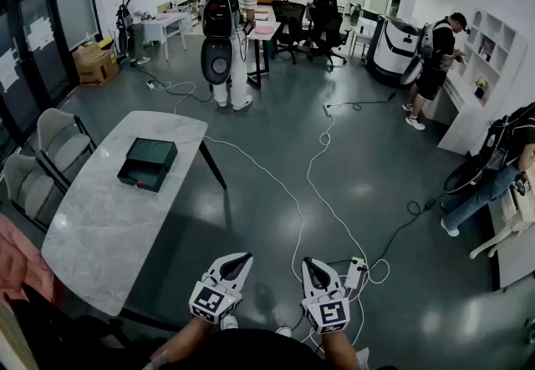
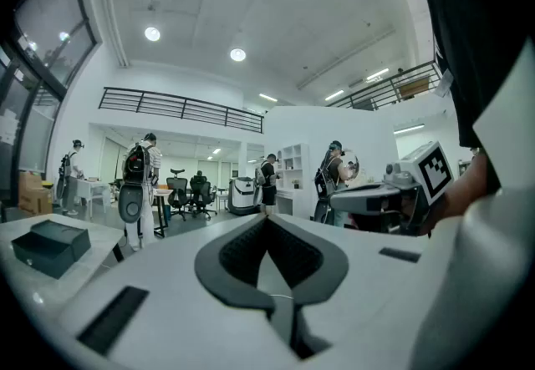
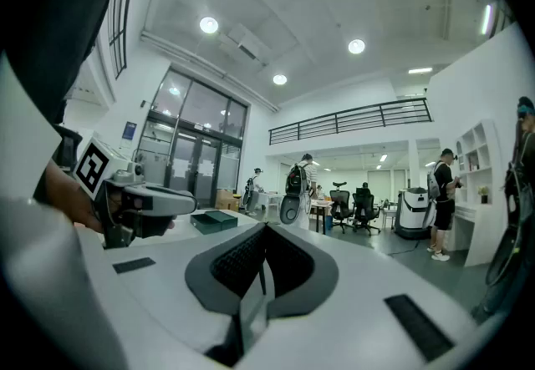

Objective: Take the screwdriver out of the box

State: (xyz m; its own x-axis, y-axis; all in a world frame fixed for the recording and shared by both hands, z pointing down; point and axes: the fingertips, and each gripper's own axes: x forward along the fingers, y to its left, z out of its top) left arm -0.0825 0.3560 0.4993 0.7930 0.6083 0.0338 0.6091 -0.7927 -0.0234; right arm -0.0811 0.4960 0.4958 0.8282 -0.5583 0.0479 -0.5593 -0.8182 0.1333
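Note:
A dark green box [image 1: 147, 164] lies closed on the white marble table [image 1: 109, 226], in the left half of the head view. No screwdriver shows anywhere. My left gripper [image 1: 238, 262] and right gripper [image 1: 311, 267] hang side by side over the floor, to the right of the table and well short of the box. Both point level and forward. The left gripper [image 2: 266, 220] has its jaws together with nothing between them, and the box [image 2: 48, 245] sits far off to its left. The right gripper [image 3: 266, 230] is likewise shut and empty, with the box [image 3: 213, 220] small in the distance.
Two padded chairs [image 1: 52, 143] stand along the table's left side. White and black cables and a power strip [image 1: 354, 273] lie on the grey floor ahead of my grippers. A person with a backpack [image 1: 227, 26] stands beyond the table; others stand further off.

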